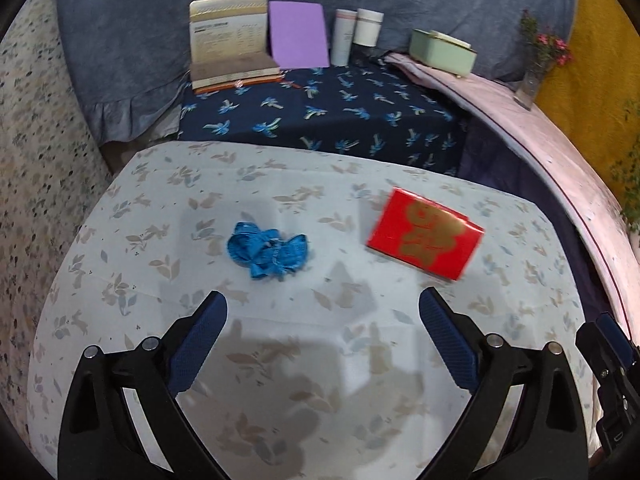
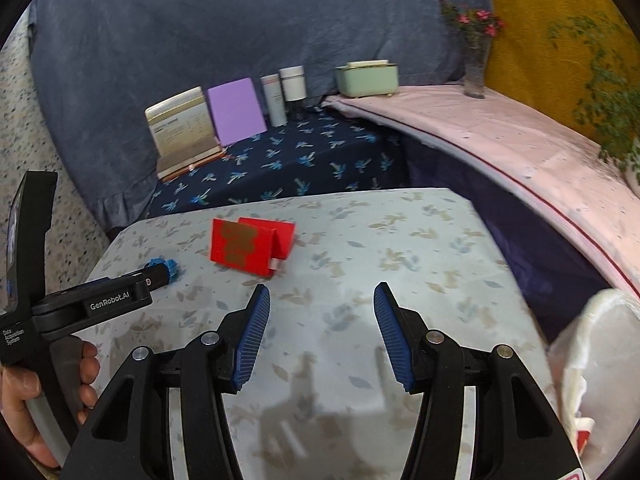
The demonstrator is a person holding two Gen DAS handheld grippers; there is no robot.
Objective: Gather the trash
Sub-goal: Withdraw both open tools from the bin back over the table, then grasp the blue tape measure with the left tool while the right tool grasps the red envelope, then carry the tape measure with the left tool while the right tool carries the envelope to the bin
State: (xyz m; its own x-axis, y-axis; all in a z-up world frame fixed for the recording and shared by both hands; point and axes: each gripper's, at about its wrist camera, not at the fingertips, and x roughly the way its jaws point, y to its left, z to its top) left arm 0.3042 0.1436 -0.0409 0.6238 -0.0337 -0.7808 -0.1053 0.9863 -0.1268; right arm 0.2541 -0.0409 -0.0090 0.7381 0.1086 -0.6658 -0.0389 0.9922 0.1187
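Two pieces of likely trash lie on the leaf-printed tablecloth (image 1: 280, 184): a crumpled blue wad (image 1: 269, 255) and a red box with gold print (image 1: 425, 235); in the left wrist view the wad sits at about eleven o'clock from the left gripper (image 1: 323, 300) and the box at about one o'clock, the two well apart; the box looks folded open like a tent in the right wrist view (image 2: 250, 246), which suggests an emptied package rather than something kept; both pieces rest loose on the cloth, touching nothing else; the left gripper hangs above the table with its jaws spread wide and nothing between them, squared toward the gap between wad and box, so I judge it is lining up a first pick, probably the wad, which is nearer its left finger; the right gripper (image 2: 322, 294) is likewise released and empty, with the box at about eleven o'clock ahead of it; a white plastic bag (image 2: 592, 364) bulges at four o'clock beside the table edge in the right wrist view, likely the place where trash is meant to go; farther out, at twelve o'clock, a notebook (image 1: 229, 28), a purple folder (image 1: 298, 34), two white cups (image 1: 358, 32) and a green tissue box (image 1: 442, 53) stand tidily along the blue backdrop, arranged as belongings and not litter; a vase of pink flowers (image 2: 475, 68) stands on the pink ledge at one o'clock.
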